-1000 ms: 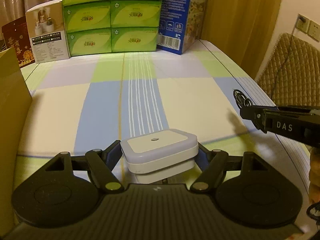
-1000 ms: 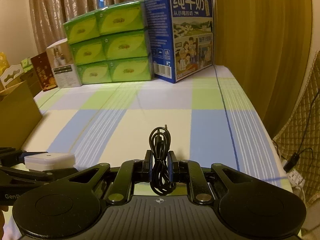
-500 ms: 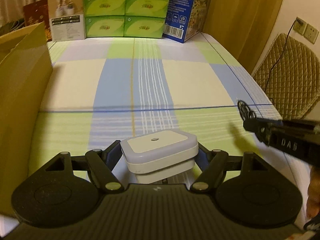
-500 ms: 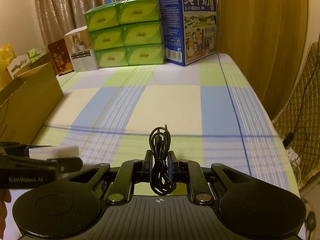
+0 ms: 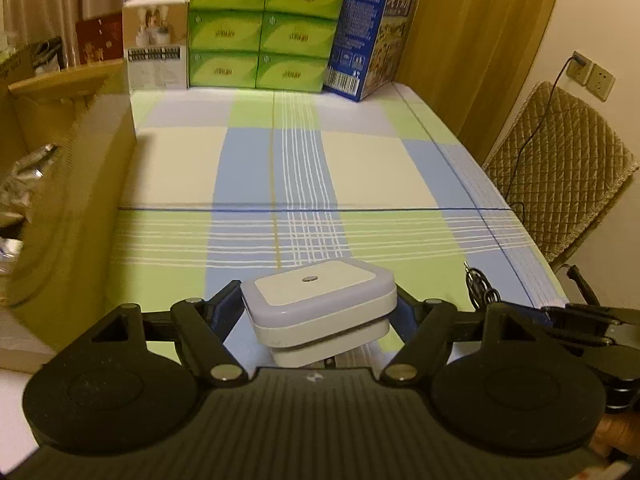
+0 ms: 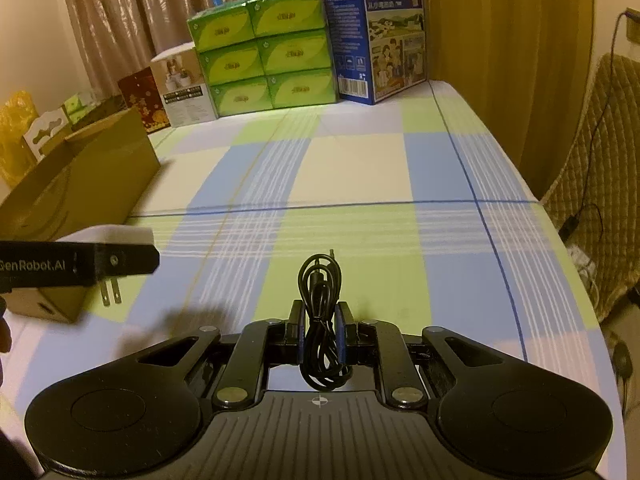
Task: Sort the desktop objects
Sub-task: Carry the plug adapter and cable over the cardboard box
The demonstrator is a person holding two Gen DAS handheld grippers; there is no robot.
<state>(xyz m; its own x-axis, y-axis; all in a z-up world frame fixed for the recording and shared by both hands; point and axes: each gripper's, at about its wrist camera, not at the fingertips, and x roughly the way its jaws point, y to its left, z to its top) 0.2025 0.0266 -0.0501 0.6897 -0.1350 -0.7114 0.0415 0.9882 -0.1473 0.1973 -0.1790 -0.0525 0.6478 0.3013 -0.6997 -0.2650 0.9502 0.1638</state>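
Both grippers have drawn back and swung left since the earlier frames, so the cardboard box (image 5: 68, 184) now fills the left edge of the left wrist view and more of the checked tabletop (image 5: 372, 168) stretches ahead.

Going left to right: the box stands open on the tabletop's left side with something crinkled and shiny inside. The left gripper (image 5: 318, 312) hangs just beside it, jaws clamped on the white plug-in night light (image 5: 320, 300), held by its two flat sides above the cloth. I judge it light, rigid and smooth-skinned, so a squeeze across the broad sides suits it; the glossy shell could slip if the hold slackens. The right gripper (image 6: 320, 338) has its jaws pressed together on a coiled black cable (image 6: 320, 320), pinched mid-bundle. That is soft and floppy, and gripping the whole bundle keeps the loops from unwinding.

Only the right wrist view shows the two metal prongs (image 6: 111, 292) under the night light, pointing down, and its height above the tabletop. Only the left wrist view looks into the box and shows the small round sensor on the light's top face.
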